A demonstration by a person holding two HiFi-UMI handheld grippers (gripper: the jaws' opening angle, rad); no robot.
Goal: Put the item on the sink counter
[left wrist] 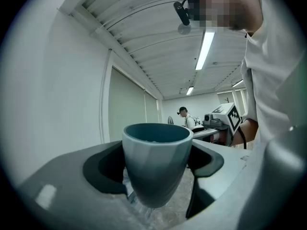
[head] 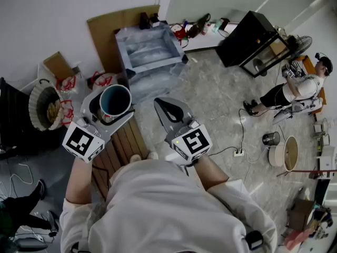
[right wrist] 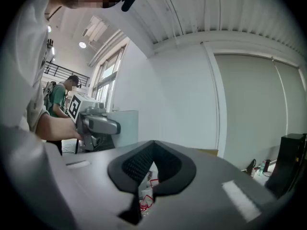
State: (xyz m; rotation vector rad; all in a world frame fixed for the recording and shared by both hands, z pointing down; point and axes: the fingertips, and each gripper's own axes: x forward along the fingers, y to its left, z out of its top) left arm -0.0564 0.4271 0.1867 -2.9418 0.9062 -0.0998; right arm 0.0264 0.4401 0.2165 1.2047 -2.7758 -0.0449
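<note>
A teal cup [head: 115, 100] hangs upright in the air, with my left gripper [head: 112, 105] shut on it. In the left gripper view the cup [left wrist: 156, 147] fills the gap between the grey jaws of my left gripper [left wrist: 153, 176], whose dark pads press on both its sides. My right gripper [head: 167, 109] is raised beside it, shut and empty. In the right gripper view the ribbed pads of my right gripper [right wrist: 152, 150] meet at the tips. The grey marble-look sink counter [head: 152, 80] stands on the floor beyond both grippers, its basin facing up.
A slatted wooden board [head: 124, 144] lies under my left arm. A round basket [head: 46, 108] and red bags [head: 102, 79] sit to the left. A black cabinet [head: 253, 38] stands at the back right. A person [head: 300, 88] sits at the far right, with cables [head: 238, 153] and buckets [head: 288, 153] nearby.
</note>
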